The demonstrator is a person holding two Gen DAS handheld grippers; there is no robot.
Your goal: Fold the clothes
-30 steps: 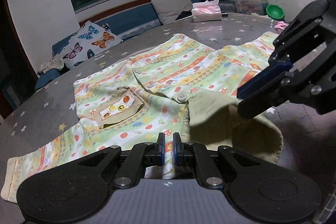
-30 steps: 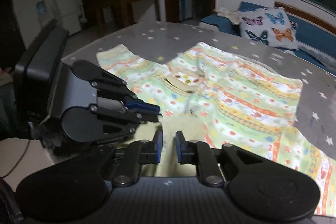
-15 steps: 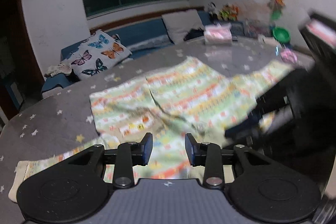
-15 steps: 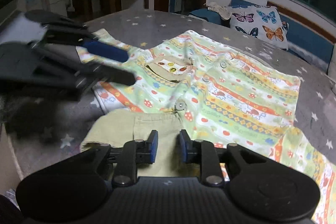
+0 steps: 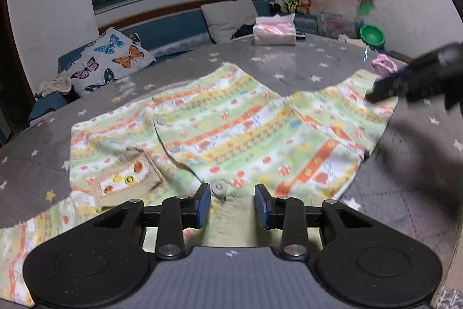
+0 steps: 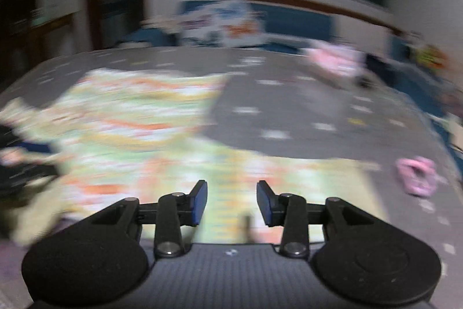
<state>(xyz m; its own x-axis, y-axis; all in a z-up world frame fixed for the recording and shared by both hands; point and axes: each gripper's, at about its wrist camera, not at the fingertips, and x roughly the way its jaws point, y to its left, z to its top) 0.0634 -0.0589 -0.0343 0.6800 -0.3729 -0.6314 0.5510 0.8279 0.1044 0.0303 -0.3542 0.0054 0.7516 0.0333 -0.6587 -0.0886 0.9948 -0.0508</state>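
Shirt [image 5: 231, 135], striped pastel print w/ buttons, lies spread flat on grey star-print mat [image 5: 289, 65], centre of left wrist view. Room: butterfly pillow [image 5: 113, 60] at 10 o'clock, tissue pack [image 5: 275, 32] at 12, green bowl [image 5: 372, 35] at 2, dark window behind. Left gripper [image 5: 230, 206] tilted down over shirt's near hem, jaws part open, just been opening, nothing pinched. Right gripper [image 6: 231, 201] blurred at 3 o'clock over the sleeve; jaws part open, just been opening, empty. Pink cloth [image 6: 416, 175] beside it.
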